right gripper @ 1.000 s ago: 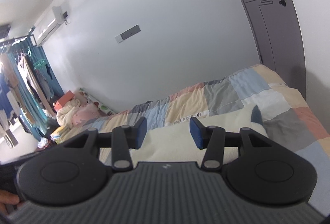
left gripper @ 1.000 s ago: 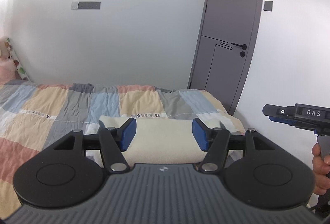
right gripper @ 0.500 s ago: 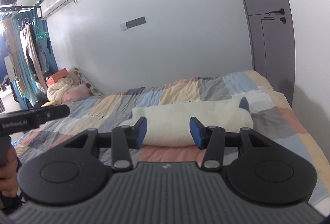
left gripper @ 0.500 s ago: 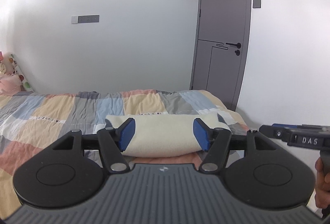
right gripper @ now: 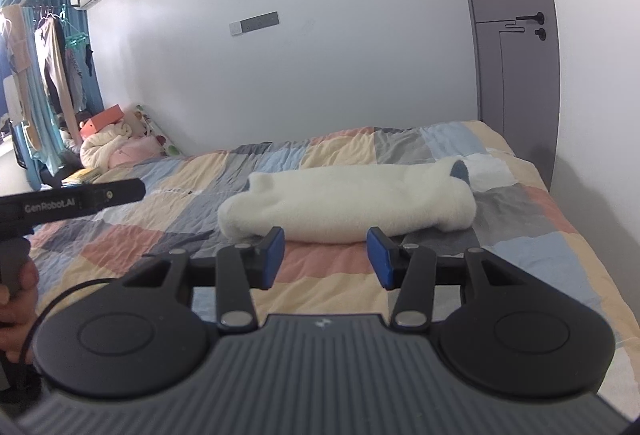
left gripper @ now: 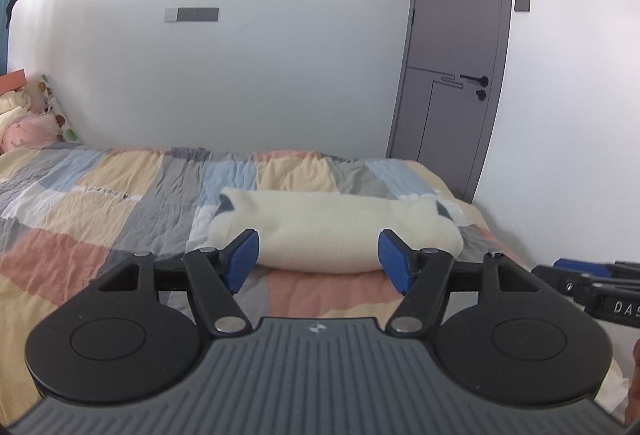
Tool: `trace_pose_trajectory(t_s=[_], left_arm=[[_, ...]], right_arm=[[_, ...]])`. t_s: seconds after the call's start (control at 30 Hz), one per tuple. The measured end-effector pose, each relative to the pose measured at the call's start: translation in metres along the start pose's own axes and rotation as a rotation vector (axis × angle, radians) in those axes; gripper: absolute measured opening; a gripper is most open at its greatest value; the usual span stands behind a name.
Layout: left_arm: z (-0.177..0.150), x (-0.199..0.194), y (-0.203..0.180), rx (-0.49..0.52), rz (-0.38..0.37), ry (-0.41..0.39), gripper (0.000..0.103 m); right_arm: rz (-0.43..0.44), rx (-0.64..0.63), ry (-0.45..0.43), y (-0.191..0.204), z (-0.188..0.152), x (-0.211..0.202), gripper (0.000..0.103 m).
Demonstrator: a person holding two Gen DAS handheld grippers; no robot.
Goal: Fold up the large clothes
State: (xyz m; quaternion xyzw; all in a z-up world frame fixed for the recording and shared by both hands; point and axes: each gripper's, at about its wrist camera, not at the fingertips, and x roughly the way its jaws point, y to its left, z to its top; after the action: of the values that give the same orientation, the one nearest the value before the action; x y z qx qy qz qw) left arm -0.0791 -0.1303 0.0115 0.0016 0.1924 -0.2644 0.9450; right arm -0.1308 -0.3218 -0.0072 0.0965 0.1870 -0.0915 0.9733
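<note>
A cream fleece garment [left gripper: 336, 231] lies folded into a long roll across the patchwork bed, with grey-blue patches at both ends; the right wrist view shows the garment [right gripper: 348, 201] from the other side. My left gripper [left gripper: 318, 261] hangs short of the roll, its jaws opening, nothing between its blue pads [left gripper: 240, 259]. My right gripper [right gripper: 326, 257] is also open and empty, held back from the roll's near edge. Each gripper appears at the edge of the other's view, held in a person's hand.
The bed [left gripper: 100, 219] with its checked quilt [right gripper: 532, 247] fills the room's middle. A grey door [left gripper: 452, 75] stands at the bed's far right corner. Pillows and soft toys [right gripper: 116, 147] pile at the head end, with clothes hanging on a rack [right gripper: 44, 67] beyond.
Both grippers have drawn back and sunk, so the roll now lies farther ahead and fully in view. The left jaws have widened a little. The right wrist view has rolled level.
</note>
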Motion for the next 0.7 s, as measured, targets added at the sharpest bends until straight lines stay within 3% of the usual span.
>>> trace_pose_trajectory(t_s=[0.1, 0.27, 0.37, 0.43, 0.7], left_arm=[[-0.008, 0.002, 0.001, -0.004, -0.002, 0.013, 0.073], [-0.014, 0.003, 0.004, -0.013, -0.004, 0.023, 0.085], [-0.014, 0.003, 0.004, -0.008, 0.014, 0.015, 0.096], [-0.015, 0.003, 0.003, 0.000, 0.033, 0.012, 0.100], [-0.013, 0.004, 0.006, -0.012, 0.060, 0.018, 0.102]], right_arm=[[-0.023, -0.006, 0.010, 0.000, -0.006, 0.002, 0.049], [-0.043, 0.018, 0.033, -0.005, -0.016, 0.005, 0.050], [-0.059, 0.022, 0.024, -0.008, -0.016, 0.004, 0.070], [-0.071, 0.022, -0.001, -0.011, -0.013, 0.003, 0.091], [-0.102, 0.028, -0.023, -0.019, -0.013, 0.003, 0.094]])
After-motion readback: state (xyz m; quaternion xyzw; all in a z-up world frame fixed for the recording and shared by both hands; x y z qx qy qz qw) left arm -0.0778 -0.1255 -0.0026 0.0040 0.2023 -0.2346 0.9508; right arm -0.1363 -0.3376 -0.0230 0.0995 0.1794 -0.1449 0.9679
